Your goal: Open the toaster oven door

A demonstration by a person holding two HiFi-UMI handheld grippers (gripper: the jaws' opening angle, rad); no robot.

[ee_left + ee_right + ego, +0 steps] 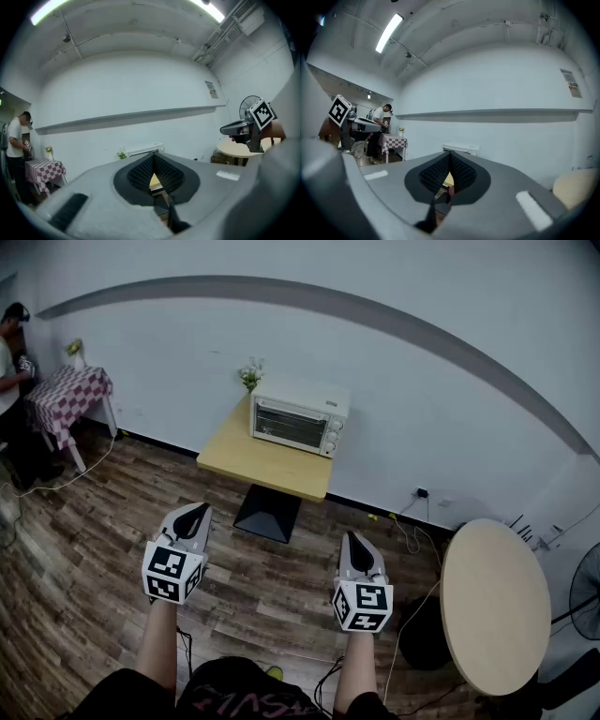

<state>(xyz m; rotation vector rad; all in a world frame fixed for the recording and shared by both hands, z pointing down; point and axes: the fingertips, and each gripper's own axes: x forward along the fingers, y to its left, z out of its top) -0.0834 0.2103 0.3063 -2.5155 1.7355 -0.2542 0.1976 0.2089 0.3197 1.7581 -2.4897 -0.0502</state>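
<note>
We hold our left tongs [193,514] at about 8 o'clock in the head view and our right tongs [354,542] at about 5 o'clock, well apart, both tips pointing up toward 12 o'clock, the left a little further forward. On each, the jaws are pressed together at the tips with nothing between them. The left marker cube [173,571] and right marker cube [364,606] sit at the near ends. Our bare left forearm [159,652] and right forearm [354,669] come up from the 6 o'clock edge, roughly parallel
</note>
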